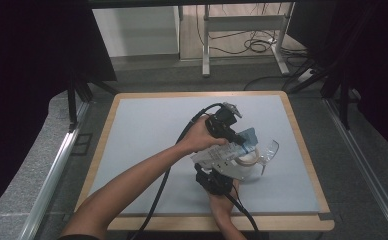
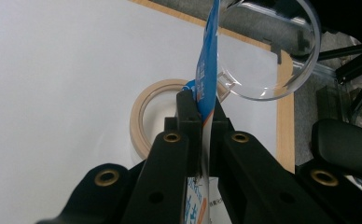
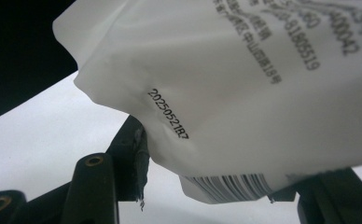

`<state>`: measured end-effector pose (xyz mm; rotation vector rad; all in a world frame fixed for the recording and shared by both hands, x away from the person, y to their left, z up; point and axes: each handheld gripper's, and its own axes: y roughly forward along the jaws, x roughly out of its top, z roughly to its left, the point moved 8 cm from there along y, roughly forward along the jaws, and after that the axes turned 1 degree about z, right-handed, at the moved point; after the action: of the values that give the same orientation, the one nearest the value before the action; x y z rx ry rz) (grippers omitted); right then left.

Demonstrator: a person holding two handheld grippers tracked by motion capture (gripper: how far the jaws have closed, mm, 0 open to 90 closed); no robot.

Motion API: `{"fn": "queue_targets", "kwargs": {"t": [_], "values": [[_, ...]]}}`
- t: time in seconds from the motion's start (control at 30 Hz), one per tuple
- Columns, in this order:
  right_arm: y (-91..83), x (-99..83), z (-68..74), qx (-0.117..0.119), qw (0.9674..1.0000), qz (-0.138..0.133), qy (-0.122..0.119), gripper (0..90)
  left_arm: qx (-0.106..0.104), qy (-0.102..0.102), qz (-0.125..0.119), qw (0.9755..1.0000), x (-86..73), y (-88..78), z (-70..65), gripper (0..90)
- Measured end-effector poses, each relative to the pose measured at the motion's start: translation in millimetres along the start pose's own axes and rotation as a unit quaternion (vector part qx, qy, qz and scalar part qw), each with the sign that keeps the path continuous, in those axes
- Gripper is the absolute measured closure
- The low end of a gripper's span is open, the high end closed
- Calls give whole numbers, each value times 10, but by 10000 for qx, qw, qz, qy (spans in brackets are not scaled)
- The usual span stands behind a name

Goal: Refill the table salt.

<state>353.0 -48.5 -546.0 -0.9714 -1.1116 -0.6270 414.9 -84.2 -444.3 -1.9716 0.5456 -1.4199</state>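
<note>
A white and blue pouch (image 1: 225, 154) is held above the worktop (image 1: 147, 130) between the two tongs. The left tongs (image 2: 202, 109) are clamped shut on its blue end. The right tongs (image 1: 215, 181) stand half open around the printed lower edge (whether the pads press on it cannot be told). The pouch's long axis runs from one hand to the other, the right being nearer the person. Beneath it lie a tape roll (image 2: 144, 109) and a clear lid (image 2: 270, 51); beyond, a grey floor and cables.

Glossy plastic pouch (image 3: 244, 93); clear smooth plastic lid (image 2: 268, 51); matt paper tape roll (image 2: 144, 116); matt desk (image 1: 147, 135), wood-edged.
</note>
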Motion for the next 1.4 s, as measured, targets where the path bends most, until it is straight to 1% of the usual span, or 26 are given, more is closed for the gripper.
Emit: {"fn": "queue_targets", "kwargs": {"t": [0.2,0.47,0.53,0.63,0.8,0.83,1.0,1.1,1.2,1.27,1.33,1.4], "values": [[-10,-17,-34,9,10000,68,-23,437,6,-19,-58,10000,3,-33,-8,900],[-31,-65,-98,-58,9997,177,-163,435,23,-60,-157,9999,-12,-72,-24,900],[-35,-80,-114,-80,9996,219,-156,433,38,-61,-187,9998,-21,-98,-17,900],[-41,-100,-124,-118,9993,241,-268,432,87,-83,-205,9997,-42,-133,1,900],[-42,-131,-137,-137,9988,317,-344,430,57,-121,-291,9995,-76,-180,-11,900],[-47,-138,-134,-119,9988,357,-319,430,48,-124,-300,9995,-85,-194,-13,900],[-62,-166,-174,-201,9980,422,-434,427,28,-138,-353,9993,-112,-241,-25,900],[-69,-179,-197,-215,9977,472,-432,427,18,-141,-409,9991,-132,-274,-41,900],[-72,-197,-207,-179,9976,544,-393,426,23,-170,-477,9987,-159,-309,-36,900],[-65,-206,-213,-136,9975,538,-429,426,32,-195,-532,9984,-180,-338,-17,900],[-67,-208,-204,-107,9975,537,-444,425,36,-271,-648,9975,-194,-365,1,900],[-63,-208,-194,-63,9975,544,-452,422,31,-331,-703,9970,-210,-395,20,900]]}}
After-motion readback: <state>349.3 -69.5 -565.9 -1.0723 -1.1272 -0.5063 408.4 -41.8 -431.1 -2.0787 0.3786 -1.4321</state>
